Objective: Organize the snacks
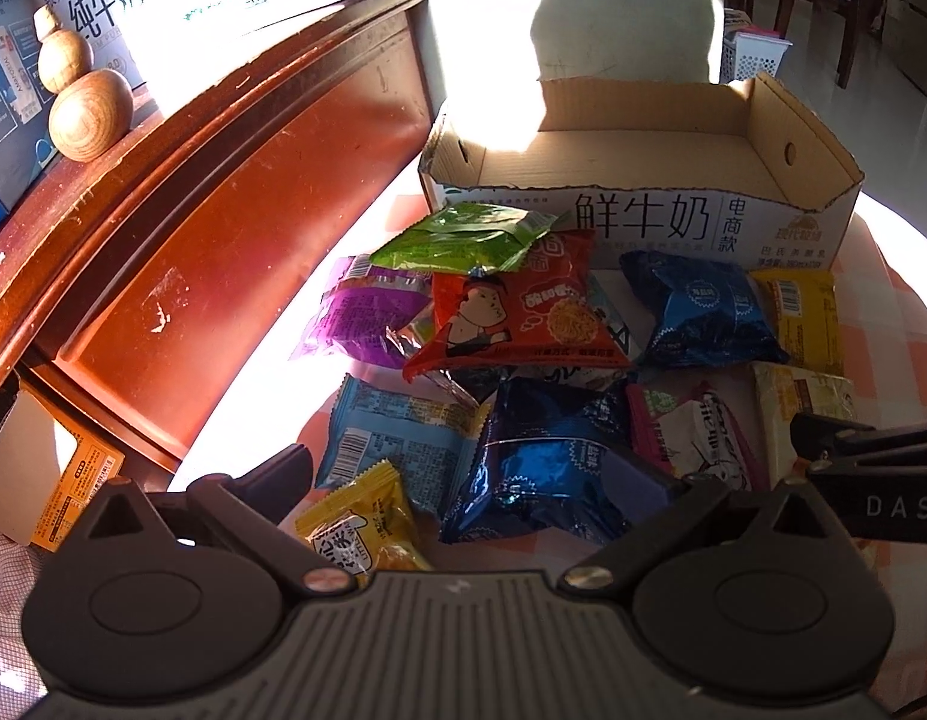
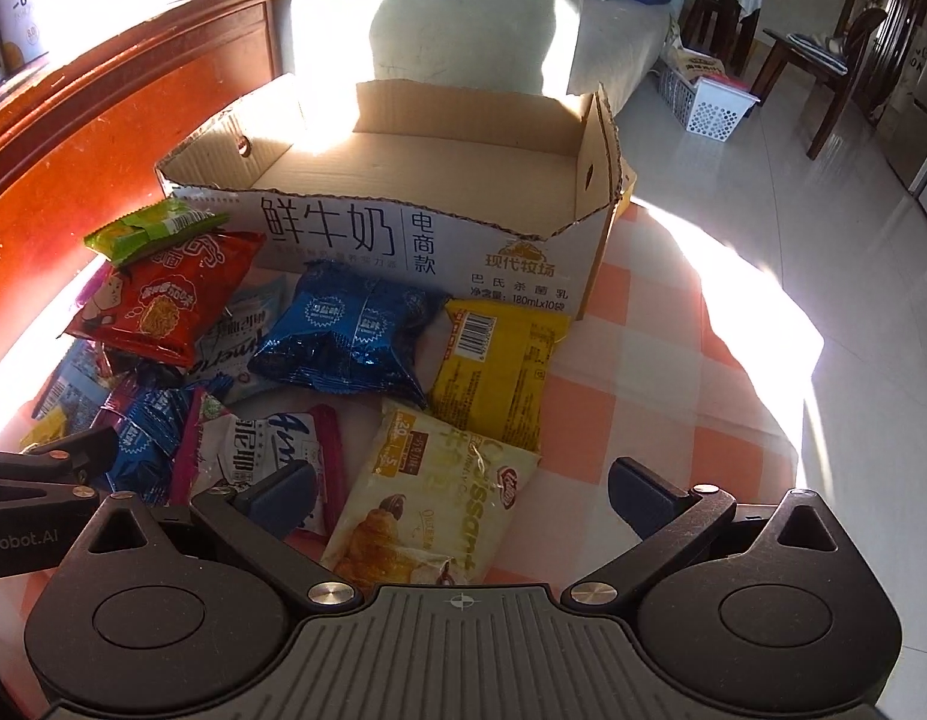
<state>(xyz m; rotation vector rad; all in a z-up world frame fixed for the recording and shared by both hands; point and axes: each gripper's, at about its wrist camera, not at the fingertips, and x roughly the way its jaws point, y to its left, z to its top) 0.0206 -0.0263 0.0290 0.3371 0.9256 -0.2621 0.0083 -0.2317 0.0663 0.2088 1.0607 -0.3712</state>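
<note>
Snack packets lay heaped on the checked cloth (image 2: 637, 372) of the table, directly in front of an open cardboard box (image 2: 403, 240) whose floor looked bare where we could see it. From the right wrist view, we found the box at twelve o'clock, with a dark blue packet (image 2: 349, 330) touching its printed front wall and a yellow packet (image 2: 499, 372) just beside that at about one o'clock of the pile. A red packet (image 2: 163, 300) sat at ten o'clock, and a green packet (image 2: 151, 228) rested partly on top of it, leaning toward the box. A pale croissant packet (image 2: 427, 498) lay nearest to us, at six o'clock of the heap, reaching between the fingers of our right gripper (image 2: 463, 498), whose jaws stood wide apart and held nothing. From the left wrist view, we saw our left gripper (image 1: 475, 480) likewise spread wide and empty, hovering above a second dark blue packet (image 1: 553, 462), with a small yellow packet (image 1: 361, 522) beside its left finger and a light blue packet (image 1: 403, 444) just beyond. A purple packet (image 1: 367, 312) lay at ten o'clock, near the red-brown wooden cabinet (image 1: 223, 192) that bordered the table.
</note>
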